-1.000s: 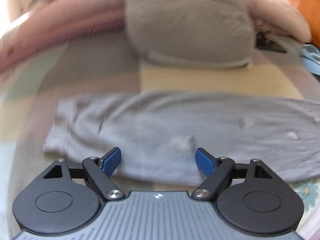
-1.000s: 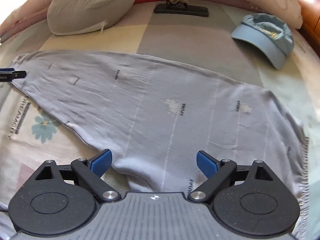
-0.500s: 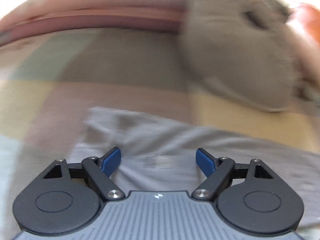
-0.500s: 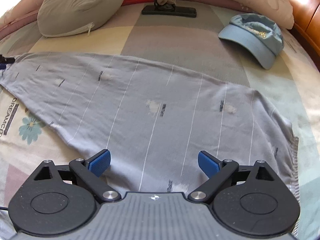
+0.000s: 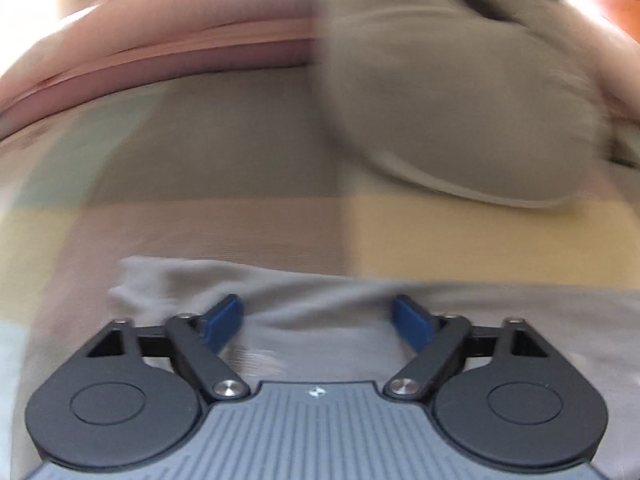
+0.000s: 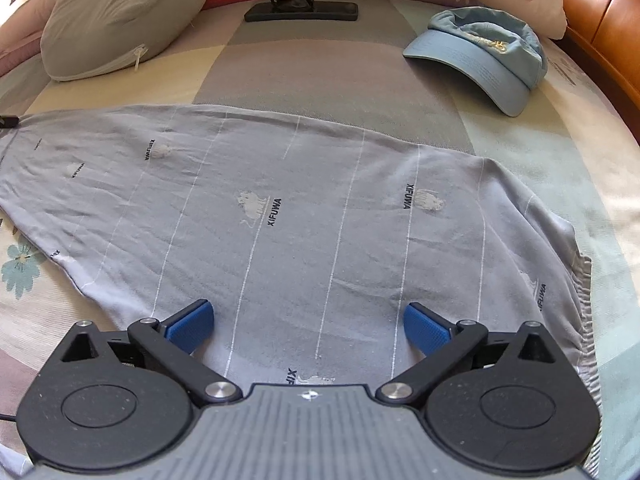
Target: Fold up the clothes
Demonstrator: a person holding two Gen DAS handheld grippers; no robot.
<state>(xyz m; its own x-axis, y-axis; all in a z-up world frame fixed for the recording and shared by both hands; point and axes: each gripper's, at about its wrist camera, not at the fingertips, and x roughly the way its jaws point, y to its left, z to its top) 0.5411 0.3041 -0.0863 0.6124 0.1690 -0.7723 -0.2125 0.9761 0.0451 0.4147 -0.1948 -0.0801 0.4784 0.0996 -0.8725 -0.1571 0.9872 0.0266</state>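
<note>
Both grippers have shifted along the grey garment (image 6: 320,216) since a second ago: the left gripper (image 5: 319,322) now hangs over its narrow end, the right gripper (image 6: 308,326) lower over its wide end near the elastic waistband (image 6: 585,300). Their jaws have just been opening and stand spread, cloth under them but unpinched. Beyond, the garment lies flat on the patchwork bedsheet (image 6: 320,76). Farther off sit a blue cap (image 6: 486,54), a grey pillow (image 6: 116,20), a dark phone (image 6: 301,12) and pink bedding (image 5: 168,60).
</note>
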